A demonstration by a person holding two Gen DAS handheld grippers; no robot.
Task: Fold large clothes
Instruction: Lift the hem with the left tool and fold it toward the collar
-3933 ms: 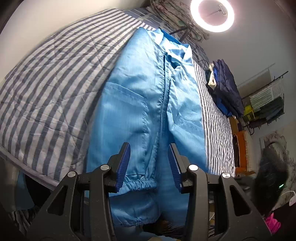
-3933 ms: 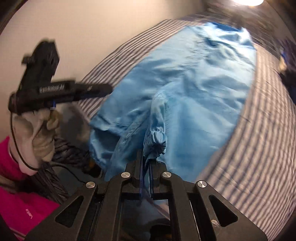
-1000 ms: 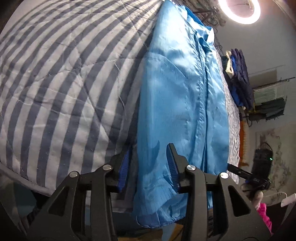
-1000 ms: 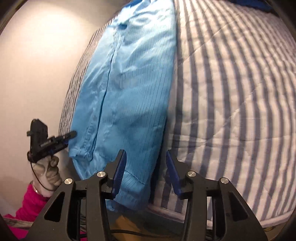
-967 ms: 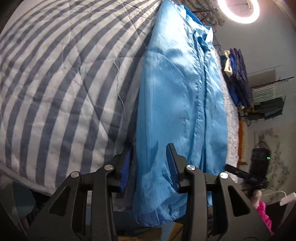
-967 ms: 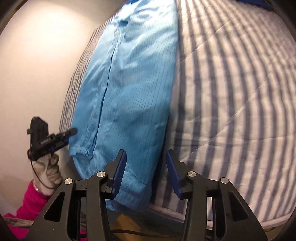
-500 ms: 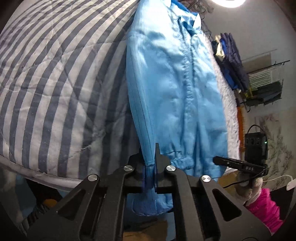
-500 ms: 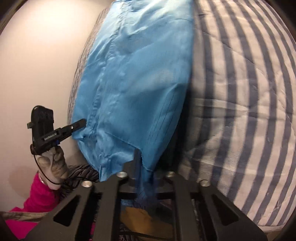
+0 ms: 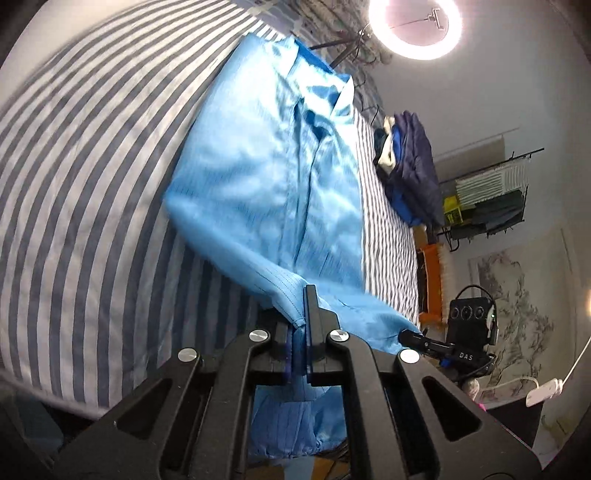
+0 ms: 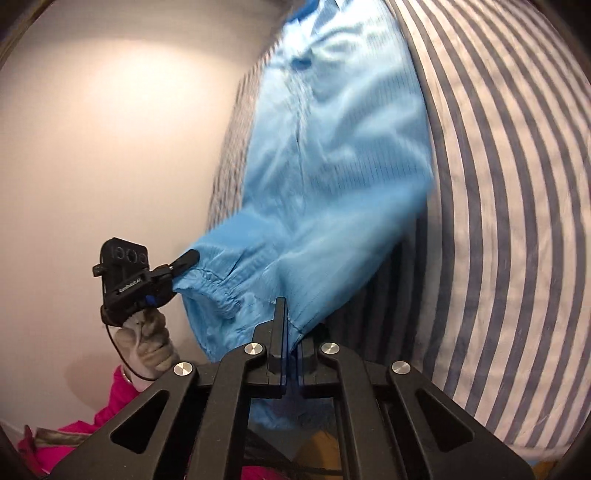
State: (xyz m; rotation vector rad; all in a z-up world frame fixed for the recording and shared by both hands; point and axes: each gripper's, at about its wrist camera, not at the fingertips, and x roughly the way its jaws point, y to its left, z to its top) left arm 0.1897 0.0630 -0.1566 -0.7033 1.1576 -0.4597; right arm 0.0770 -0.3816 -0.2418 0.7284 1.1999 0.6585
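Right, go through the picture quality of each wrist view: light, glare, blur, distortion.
Left wrist view: the ring light blows out to white glare at the top, the striped bedspread smears at the left edge, and the fisheye bows the bed. Right wrist view: the blue garment is motion-blurred, the wall shows a soft warm hotspot, stripes curve strongly.

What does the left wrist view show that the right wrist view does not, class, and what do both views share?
Only the left wrist view shows the ring light, the pile of dark clothes on the bed and the clothes rack. Only the right wrist view shows the bare wall, a gloved hand and a pink sleeve. Both show the blue garment on the striped quilt, its near end lifted, with each gripper shut on its edge.
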